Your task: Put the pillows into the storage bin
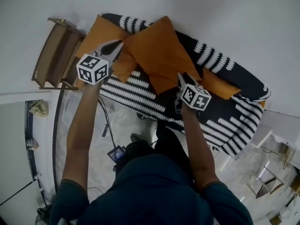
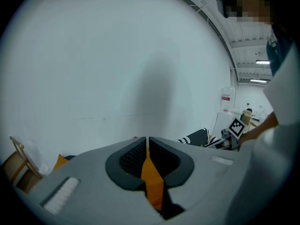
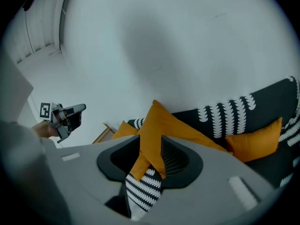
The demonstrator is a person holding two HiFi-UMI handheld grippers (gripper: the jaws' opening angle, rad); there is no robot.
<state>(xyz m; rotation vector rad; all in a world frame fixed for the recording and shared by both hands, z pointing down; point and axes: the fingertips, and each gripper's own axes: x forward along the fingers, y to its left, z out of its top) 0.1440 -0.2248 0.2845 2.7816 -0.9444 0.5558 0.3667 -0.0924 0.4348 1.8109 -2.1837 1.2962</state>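
A large orange pillow [image 1: 157, 50] lies tilted on the black-and-white patterned sofa [image 1: 225, 125]. My left gripper [image 1: 116, 47] is shut on its left corner; in the left gripper view the orange fabric [image 2: 151, 175] is a thin strip pinched between the closed jaws of that gripper [image 2: 147, 149]. My right gripper [image 1: 181, 77] is at the pillow's lower corner. In the right gripper view its jaws [image 3: 151, 149] stand apart, with the orange corner [image 3: 147, 161] loose between them. A second orange pillow [image 1: 96, 34] leans at the sofa's left end and a smaller one [image 1: 220, 86] at the right.
A wooden slatted piece of furniture [image 1: 54, 55] stands against the wall left of the sofa. Cables and a dark device [image 1: 117, 153] lie on the pale floor by the person's feet. White units [image 1: 281, 125] and metal stands [image 1: 267, 177] are at the right.
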